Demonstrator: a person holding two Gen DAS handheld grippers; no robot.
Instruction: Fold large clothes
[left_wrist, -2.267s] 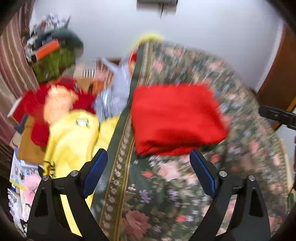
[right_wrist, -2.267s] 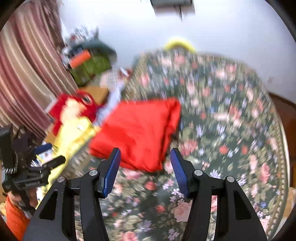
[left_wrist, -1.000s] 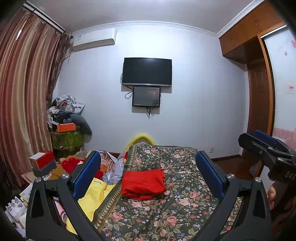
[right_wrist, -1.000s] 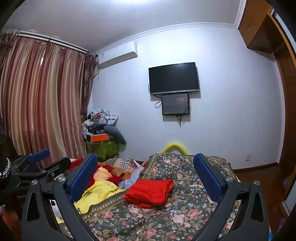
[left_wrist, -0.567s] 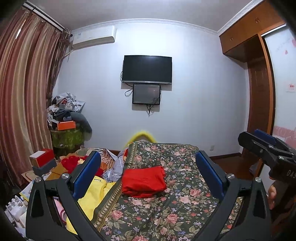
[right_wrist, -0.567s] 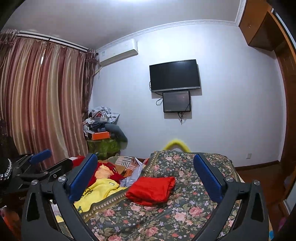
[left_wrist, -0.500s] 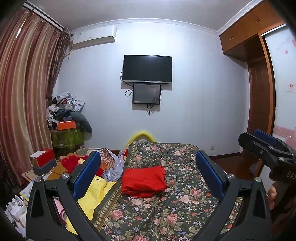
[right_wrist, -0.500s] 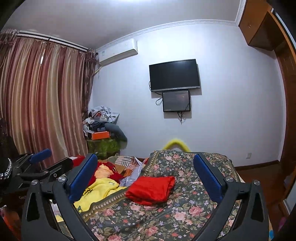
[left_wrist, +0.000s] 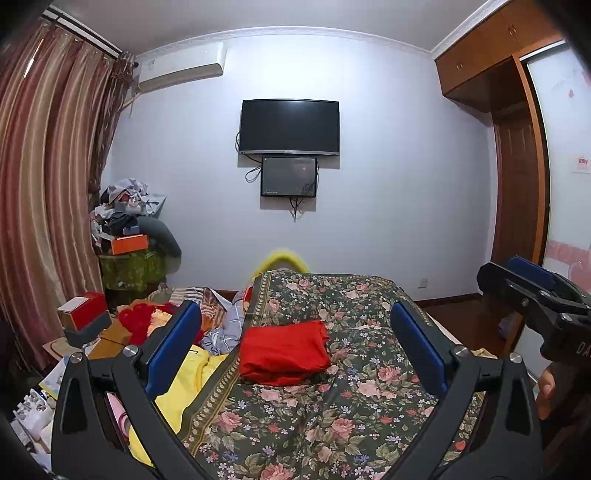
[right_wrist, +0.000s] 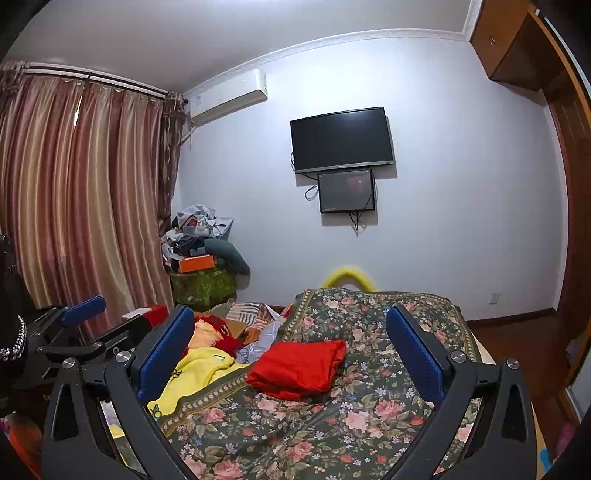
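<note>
Left gripper (left_wrist: 295, 347), right gripper (right_wrist: 290, 349) spread wide, pulled back since earlier; folded red garment (left_wrist: 284, 352) unmoved on bedspread (left_wrist: 332, 413).

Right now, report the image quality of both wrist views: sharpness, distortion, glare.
Left wrist view: sharp, no motion blur; fisheye bends the curtain and ceiling line, corners vignetted black; the folded red garment is crisp. Right wrist view: equally sharp, stronger barrel curve on the wardrobe; faint reflection on the television; the red garment casts a soft shadow.

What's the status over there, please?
Left gripper and right gripper open, empty, raised. Red garment folded on floral bedspread. Nothing in the way.
</note>
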